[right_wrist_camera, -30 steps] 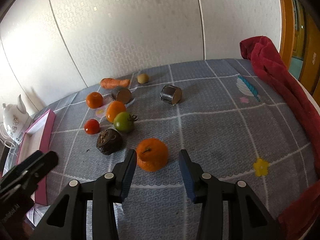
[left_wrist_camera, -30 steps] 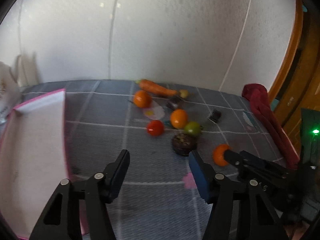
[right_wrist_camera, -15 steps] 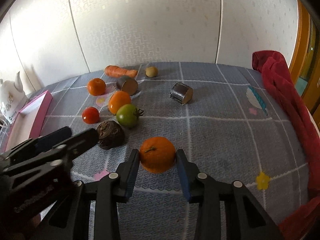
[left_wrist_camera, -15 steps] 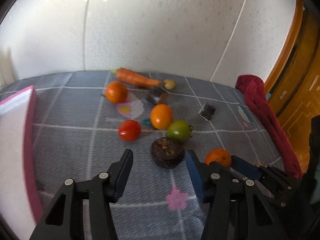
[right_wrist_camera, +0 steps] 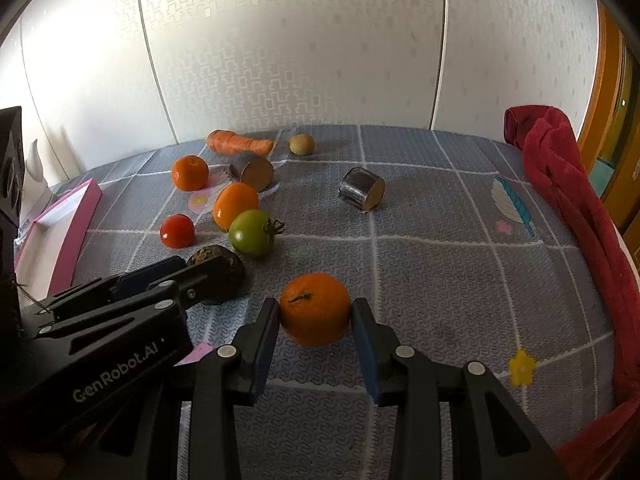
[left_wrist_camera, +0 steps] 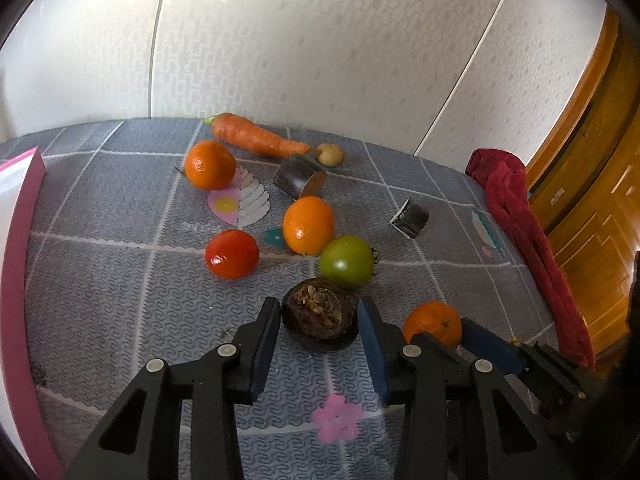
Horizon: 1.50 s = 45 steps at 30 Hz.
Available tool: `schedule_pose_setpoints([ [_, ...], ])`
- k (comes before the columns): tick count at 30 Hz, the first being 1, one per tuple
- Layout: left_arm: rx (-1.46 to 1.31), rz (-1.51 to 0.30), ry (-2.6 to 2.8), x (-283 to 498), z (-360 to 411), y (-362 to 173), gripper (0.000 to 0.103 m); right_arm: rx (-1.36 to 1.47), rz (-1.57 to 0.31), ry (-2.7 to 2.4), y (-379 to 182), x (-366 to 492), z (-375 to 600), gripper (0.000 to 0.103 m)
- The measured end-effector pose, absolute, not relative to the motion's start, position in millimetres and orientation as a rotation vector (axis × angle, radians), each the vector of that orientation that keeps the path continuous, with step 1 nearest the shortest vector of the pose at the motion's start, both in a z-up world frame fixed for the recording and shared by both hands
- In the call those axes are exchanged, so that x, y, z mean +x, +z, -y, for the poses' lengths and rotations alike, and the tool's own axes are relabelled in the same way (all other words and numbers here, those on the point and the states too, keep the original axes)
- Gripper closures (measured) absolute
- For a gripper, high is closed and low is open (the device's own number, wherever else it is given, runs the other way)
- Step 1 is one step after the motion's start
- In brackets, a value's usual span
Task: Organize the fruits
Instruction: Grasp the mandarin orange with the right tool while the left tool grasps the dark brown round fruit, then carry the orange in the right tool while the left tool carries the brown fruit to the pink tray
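The right gripper reaches forward low over the cloth, its jaws pressed to both sides of an orange that sits on the cloth between them. Just to its left, the left gripper lies at the same low, forward-reaching angle, its jaws closed against the flanks of a dark brown fruit, which also rests on the cloth. Beyond that fruit lie a green tomato, touching a second orange, and a red tomato a little to the left. Farther back are a third orange, a carrot, a small yellowish fruit and two dark cut cylinders. A pink box stands at the left edge, and a red towel lies along the right.
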<state>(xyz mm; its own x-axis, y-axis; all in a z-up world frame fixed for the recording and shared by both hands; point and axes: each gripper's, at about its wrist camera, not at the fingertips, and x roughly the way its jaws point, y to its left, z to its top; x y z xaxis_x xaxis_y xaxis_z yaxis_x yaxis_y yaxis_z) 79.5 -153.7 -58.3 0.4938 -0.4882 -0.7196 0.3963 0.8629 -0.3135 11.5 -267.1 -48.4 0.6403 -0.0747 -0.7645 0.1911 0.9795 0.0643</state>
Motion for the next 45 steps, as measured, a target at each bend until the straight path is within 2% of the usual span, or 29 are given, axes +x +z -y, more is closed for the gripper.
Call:
schedule_pose_setpoints([
  [14, -0.096, -0.875, -0.522, 70.4, 139.2, -56.9, 0.064, 0.089, -0.858, -0.157, -49.4, 11.8, 260.1, 0.065],
  [25, -0.001, -0.828, -0.425, 54.1, 134.0, -55.5, 0.064, 0.164, -0.852, -0.159, -48.7, 10.8, 267.0, 0.065],
  [45, 0.002, -0.812, -0.387, 45.4, 124.2, -50.0, 0.064, 0.15, -0.851, -0.152, -49.7, 12.8, 260.8, 0.066],
])
